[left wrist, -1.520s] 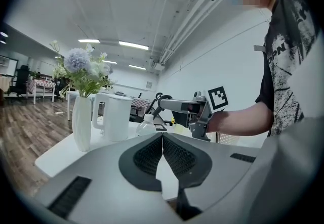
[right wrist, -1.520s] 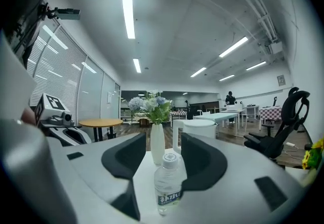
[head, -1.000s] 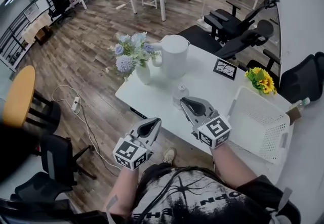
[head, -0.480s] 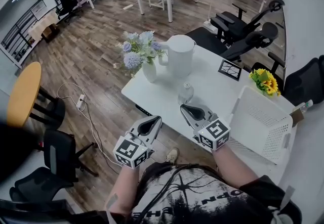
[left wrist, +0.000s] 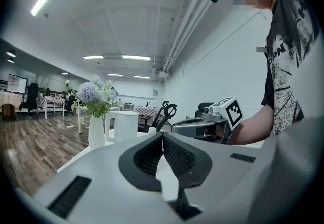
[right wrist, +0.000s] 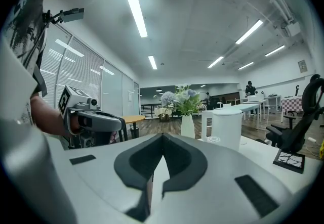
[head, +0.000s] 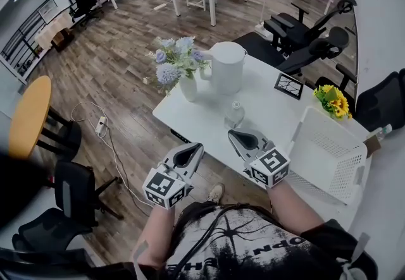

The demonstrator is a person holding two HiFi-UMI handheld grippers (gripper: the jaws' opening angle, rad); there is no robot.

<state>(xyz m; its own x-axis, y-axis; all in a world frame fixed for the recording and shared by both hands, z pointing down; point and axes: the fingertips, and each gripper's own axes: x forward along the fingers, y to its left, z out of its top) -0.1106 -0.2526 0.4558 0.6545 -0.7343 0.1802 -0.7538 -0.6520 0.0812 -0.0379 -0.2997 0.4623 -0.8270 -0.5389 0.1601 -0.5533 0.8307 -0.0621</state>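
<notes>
Two pairs of jaws pressed together, empty | left hand-held gripper (head: 193, 148) off the surface (head: 272, 115) edge | right hand-held gripper (head: 236, 136) just short of upright water bottle (head: 235, 112) | bottle stands near white jug (head: 226, 69)

print | shirt (left wrist: 284, 61) | partial letters "PON" | nothing else legible
</notes>
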